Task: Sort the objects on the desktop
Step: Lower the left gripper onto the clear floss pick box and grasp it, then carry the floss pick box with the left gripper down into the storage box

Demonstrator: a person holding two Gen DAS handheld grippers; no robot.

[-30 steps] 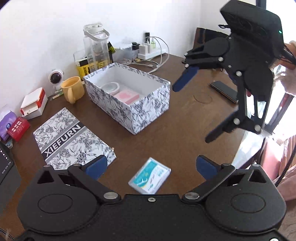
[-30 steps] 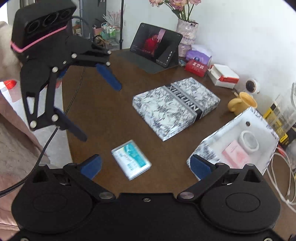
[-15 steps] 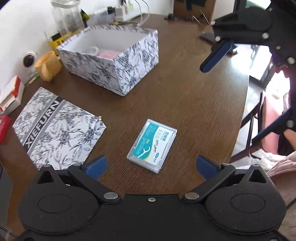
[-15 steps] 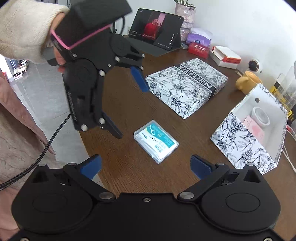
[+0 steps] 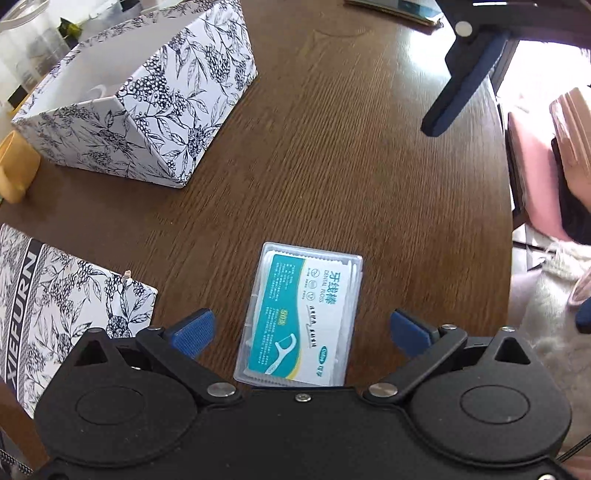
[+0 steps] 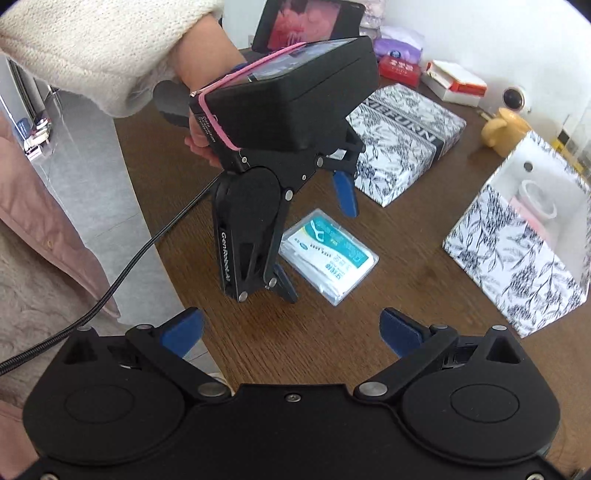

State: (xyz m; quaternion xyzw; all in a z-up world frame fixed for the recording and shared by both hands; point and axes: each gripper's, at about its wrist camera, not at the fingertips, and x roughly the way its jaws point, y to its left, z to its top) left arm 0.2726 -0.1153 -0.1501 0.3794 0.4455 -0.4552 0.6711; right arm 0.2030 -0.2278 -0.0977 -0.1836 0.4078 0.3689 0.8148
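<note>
Already we have two items lying in the patterned box point(image 6: 517, 254); its lid point(image 6: 406, 140) waits at twelve o'clock. Our left gripper point(image 5: 301, 328), jaws wide and empty, straddles the floss case point(image 5: 303, 314) on the table point(image 5: 332, 147). Our right gripper point(image 6: 291, 332) hangs wide, empty.

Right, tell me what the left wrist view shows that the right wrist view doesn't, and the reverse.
Only the left wrist view shows the phone at the far table edge.

Only the right wrist view shows the person's hand and cream sleeve, the tablet, the white camera, and the cup and pink item inside the patterned box.

Both show the dental floss case, flat between the open fingers of the left gripper, plus the box, its lid, the yellow mug and the open right gripper.
</note>
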